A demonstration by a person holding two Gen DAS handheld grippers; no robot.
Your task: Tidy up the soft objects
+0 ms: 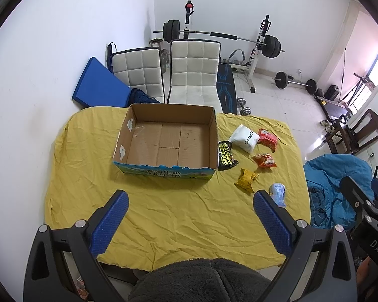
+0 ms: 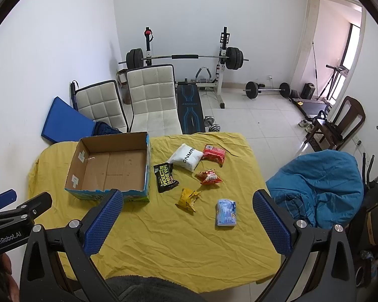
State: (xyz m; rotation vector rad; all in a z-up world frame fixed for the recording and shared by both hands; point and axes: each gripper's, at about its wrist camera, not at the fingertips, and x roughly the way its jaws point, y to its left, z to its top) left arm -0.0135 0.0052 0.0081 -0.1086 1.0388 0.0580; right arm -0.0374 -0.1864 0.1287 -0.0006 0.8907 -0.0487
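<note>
Cardboard box (image 2: 108, 168): empty, on yellow-draped worktop (image 2: 163, 239). Right of box: black wipes pack (image 2: 165, 177), white pouch (image 2: 186, 159), red packet (image 2: 214, 154), orange packet (image 2: 209, 176), yellow packet (image 2: 187, 199), blue tissue pack (image 2: 226, 213). Left tool (image 1: 191, 216) and right tool (image 2: 186, 216): fingers apart, holding nothing.

Left black claw with blue textured pads (image 1: 190, 202) and right black claw with blue pads (image 2: 187, 202) both hover with fingers spread wide, holding nothing.

We see left hand-held gripper (image 1: 190, 201) spread wide, holding nothing, over yellow-clothed worktop (image 1: 163, 214), empty cardboard box (image 1: 166, 141) ahead, six soft packets right of it, black packet (image 1: 226, 155) touching box.
</note>
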